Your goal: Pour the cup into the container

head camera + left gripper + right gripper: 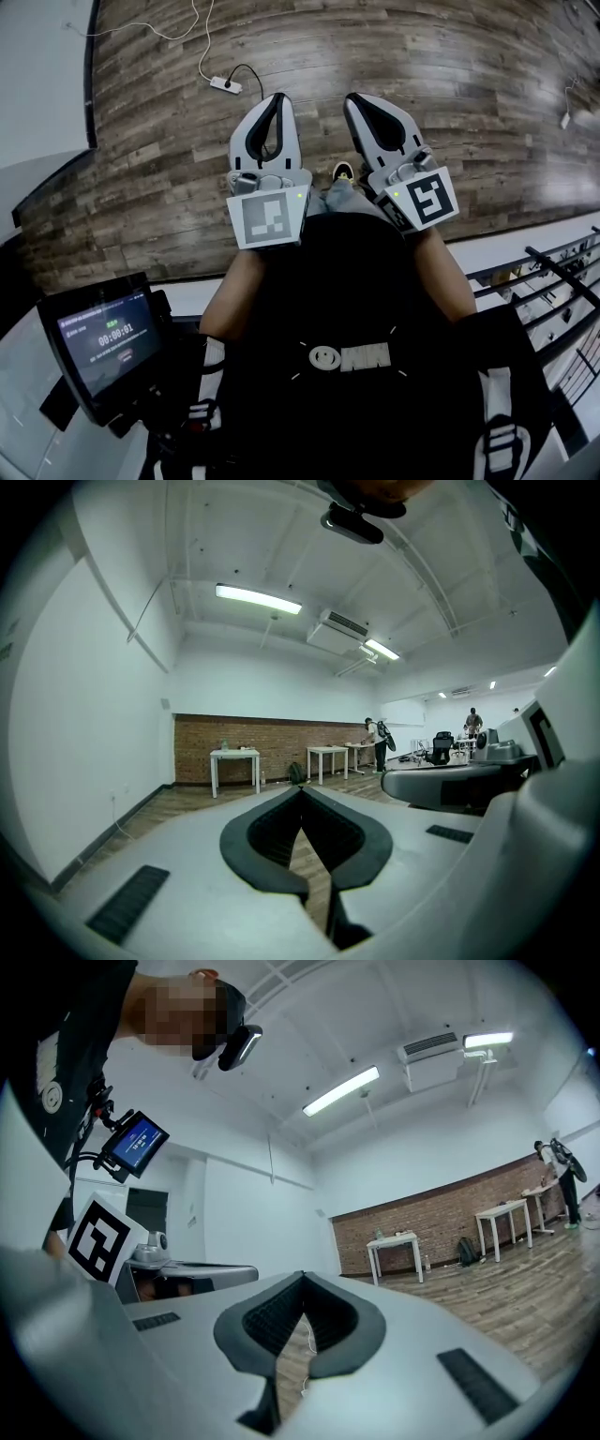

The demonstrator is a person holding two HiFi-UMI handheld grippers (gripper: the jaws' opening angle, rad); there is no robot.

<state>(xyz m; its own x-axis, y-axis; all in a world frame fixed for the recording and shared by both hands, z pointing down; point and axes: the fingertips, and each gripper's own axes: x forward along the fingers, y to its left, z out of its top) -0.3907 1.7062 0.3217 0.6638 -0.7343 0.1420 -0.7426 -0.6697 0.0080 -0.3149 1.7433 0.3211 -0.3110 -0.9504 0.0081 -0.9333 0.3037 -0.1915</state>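
Your white, black-padded left gripper point(267, 105) and right gripper point(367, 105) sit closed, jaws together on nothing. No cup or container shows ahead of either, so its weight and grip point can't be judged.

We see light-grey left gripper point(274, 97) & right gripper point(359, 97), w/ black pads point(267, 832); marker cubes point(267, 216) in b/w square pattern; floor point(422, 56) brown wood planks; far wall point(262, 742) red-brown brick; side walls point(94, 714) white; our top point(347, 281) black.

White-grey left tool point(277, 99), matching right tool point(360, 98), black-lined jaws, square-marker cubes point(269, 217), black shirt point(347, 300)
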